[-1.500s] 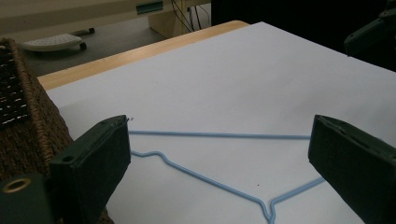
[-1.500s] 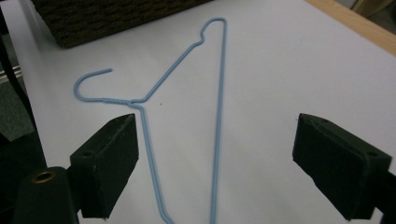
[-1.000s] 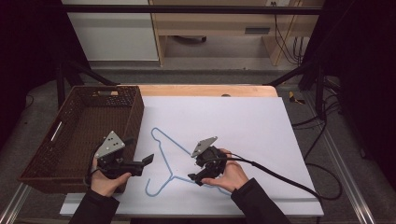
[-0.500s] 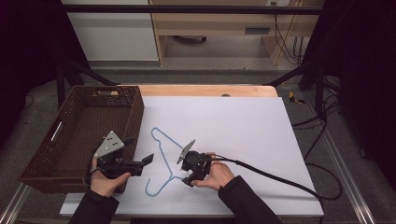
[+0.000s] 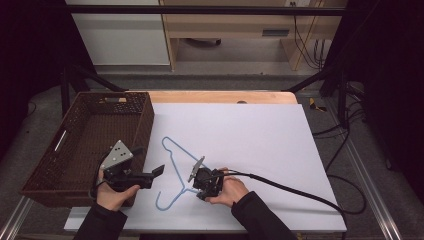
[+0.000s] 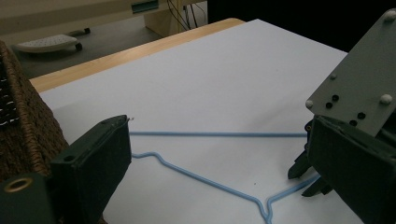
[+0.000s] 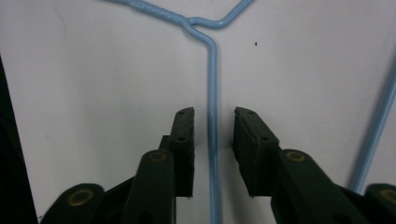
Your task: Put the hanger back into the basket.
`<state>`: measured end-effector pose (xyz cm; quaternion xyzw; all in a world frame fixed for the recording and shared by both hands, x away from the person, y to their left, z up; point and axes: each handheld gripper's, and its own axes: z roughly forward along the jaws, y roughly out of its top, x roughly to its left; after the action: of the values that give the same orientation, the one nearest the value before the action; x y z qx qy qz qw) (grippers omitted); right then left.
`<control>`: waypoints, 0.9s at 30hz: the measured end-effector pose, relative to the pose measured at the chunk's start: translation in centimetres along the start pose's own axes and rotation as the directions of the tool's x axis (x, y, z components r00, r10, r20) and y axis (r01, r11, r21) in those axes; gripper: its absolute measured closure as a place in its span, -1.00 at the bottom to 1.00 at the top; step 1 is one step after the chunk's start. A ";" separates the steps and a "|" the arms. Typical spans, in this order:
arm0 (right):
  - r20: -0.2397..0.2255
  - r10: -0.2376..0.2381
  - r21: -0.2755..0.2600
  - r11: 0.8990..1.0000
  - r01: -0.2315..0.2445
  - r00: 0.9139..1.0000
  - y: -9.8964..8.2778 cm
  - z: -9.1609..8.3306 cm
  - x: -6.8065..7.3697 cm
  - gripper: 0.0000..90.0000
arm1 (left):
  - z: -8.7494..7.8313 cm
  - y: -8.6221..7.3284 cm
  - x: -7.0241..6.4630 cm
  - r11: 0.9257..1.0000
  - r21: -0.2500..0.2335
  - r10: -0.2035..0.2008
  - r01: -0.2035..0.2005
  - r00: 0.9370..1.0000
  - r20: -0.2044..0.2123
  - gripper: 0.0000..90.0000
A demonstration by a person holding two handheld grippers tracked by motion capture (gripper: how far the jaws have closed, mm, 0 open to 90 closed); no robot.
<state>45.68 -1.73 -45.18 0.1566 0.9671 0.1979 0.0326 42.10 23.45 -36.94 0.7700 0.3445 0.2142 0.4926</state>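
**Right tool slides left onto the hanger wire**

Since a second ago the right tool [image 5: 199,183] has travelled leftward across the bench [image 5: 260,135] and now sits over the lower part of the blue wire hanger [image 5: 172,165], its grey plate tipped toward the basket side. The left tool [image 5: 150,174] has stayed where it was, just beside the brown wicker basket [image 5: 85,135] that stands on the left edge of the bench.

From above, the hanger lies flat on the white surface between the two tools, hook end toward the person. The right gripper view adds what the high view cannot: the straight blue wire [image 7: 213,93] runs up between the two black pads [image 7: 184,135], which stand apart on either side of it with a gap showing, so the right tool is released, not pinching. The twisted neck of the hanger lies just beyond the pad tips.

The left gripper view shows its own jaws spread wide, released, with the hanger [image 6: 205,179] on the bench ahead, the basket wall [image 6: 28,135] at the left, and the other tool's grey plate [image 6: 359,88] at the right.

No writing is legible.
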 end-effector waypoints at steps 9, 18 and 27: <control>-0.011 0.001 0.016 1.000 -0.001 1.000 0.0 0.0 0.0 0.79 | 0.1 0.0 -0.1 1.000 0.003 0.001 -0.001 1.000 0.001 -0.86; -0.020 0.005 0.021 1.000 -0.005 1.000 0.0 0.0 -0.1 0.94 | 0.1 0.0 0.0 1.000 0.004 0.000 0.000 1.000 -0.001 -0.86; -0.046 0.022 -0.005 1.000 -0.022 0.999 -0.3 -0.1 -0.3 0.94 | -0.1 0.0 0.1 1.000 -0.004 -0.002 0.002 1.000 -0.001 -0.86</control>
<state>45.89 -2.12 -45.16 0.1625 0.9653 0.2043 0.0086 42.09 23.57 -36.89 0.7685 0.3450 0.2150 0.4942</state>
